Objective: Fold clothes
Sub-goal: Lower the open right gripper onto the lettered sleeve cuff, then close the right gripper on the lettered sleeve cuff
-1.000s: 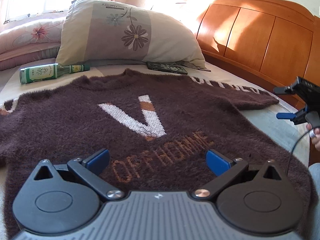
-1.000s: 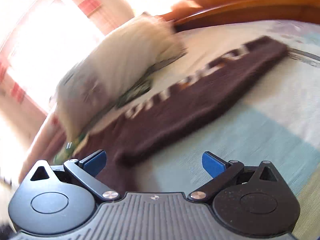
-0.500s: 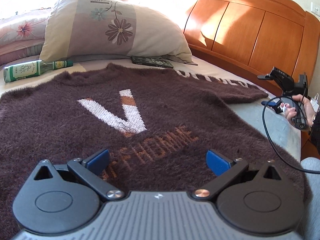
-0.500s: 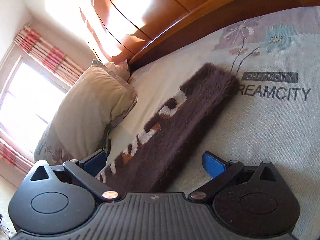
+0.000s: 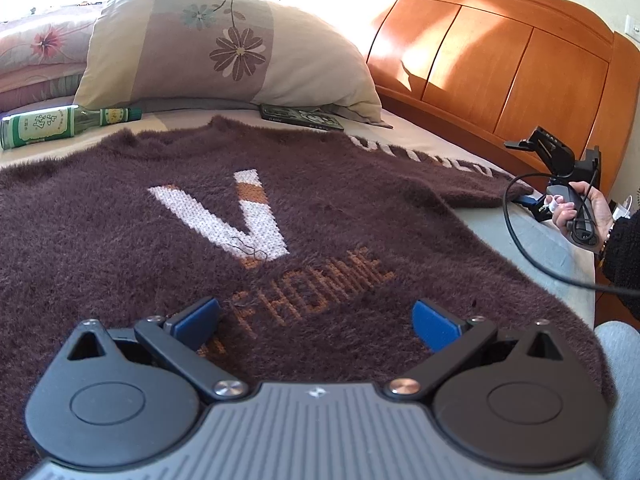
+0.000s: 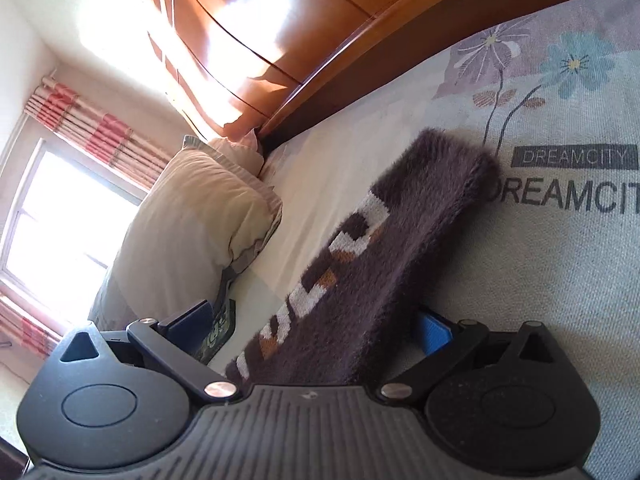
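Observation:
A fuzzy dark brown sweater (image 5: pixel 120 232) with a white V and orange lettering lies spread flat, front up, on the bed. My left gripper (image 5: pixel 316 318) hovers open over its lower hem, nothing between the blue pads. The sweater's right sleeve (image 6: pixel 384 264), with white and orange letters, stretches out across the sheet. My right gripper (image 6: pixel 312 326) is open and straddles that sleeve near its upper part, rolled on its side. In the left wrist view the right gripper (image 5: pixel 532 204) shows at the sleeve's cuff, held by a hand (image 5: pixel 580 208).
A flowered pillow (image 5: pixel 224 48) leans at the head of the bed beside a wooden headboard (image 5: pixel 500 64). A green glass bottle (image 5: pixel 60 124) lies left of the collar, a flat dark packet (image 5: pixel 300 118) right of it. A black cable (image 5: pixel 532 256) trails over the bed's edge.
The right gripper has swung round and come down over the sleeve, which now lies between its open fingers. The left gripper has shifted only slightly over the hem.

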Demonstrator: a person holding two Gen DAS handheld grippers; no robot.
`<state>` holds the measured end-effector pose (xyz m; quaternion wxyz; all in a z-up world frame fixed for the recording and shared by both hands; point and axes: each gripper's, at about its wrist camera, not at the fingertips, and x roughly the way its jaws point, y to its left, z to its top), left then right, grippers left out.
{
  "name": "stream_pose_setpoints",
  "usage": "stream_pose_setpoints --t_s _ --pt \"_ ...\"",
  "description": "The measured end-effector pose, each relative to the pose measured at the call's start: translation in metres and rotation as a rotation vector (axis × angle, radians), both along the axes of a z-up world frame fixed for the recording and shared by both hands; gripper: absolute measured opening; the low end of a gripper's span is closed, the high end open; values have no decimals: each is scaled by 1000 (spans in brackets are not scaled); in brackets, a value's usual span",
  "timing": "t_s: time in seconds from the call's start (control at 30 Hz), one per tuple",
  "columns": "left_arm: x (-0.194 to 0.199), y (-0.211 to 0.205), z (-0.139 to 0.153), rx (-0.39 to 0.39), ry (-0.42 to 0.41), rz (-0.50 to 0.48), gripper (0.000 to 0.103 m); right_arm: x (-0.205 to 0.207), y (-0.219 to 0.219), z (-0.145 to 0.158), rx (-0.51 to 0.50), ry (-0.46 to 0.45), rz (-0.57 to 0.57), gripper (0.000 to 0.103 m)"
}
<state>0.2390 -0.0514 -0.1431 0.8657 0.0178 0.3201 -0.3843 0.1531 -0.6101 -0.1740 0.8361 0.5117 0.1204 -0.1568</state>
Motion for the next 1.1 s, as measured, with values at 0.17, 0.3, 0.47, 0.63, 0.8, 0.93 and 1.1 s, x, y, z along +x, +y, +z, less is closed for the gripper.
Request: stream_pose_setpoints --t_s 0.17,0.3,0.47,0.63,0.8,0.93,1.1 --pt "1 0 0 -5 5 2 102 13 -11 1 1 1 -36 103" --pt "1 1 0 -7 7 2 102 16 4 2 -41 18 -3 103" --pt "2 3 0 -18 15 3 102 19 -4 0 -25 10 13 103" --pt "3 3 0 -18 18 1 102 18 -15 0 27 22 23 103" --pt "0 2 6 19 -16 -26 102 17 -26 -1 77 35 35 102" --pt "-7 -3 15 62 -75 -96 102 16 -35 -2 118 45 44 94" --pt "-13 -8 30 57 -119 -162 102 12 -38 -3 165 72 56 81"
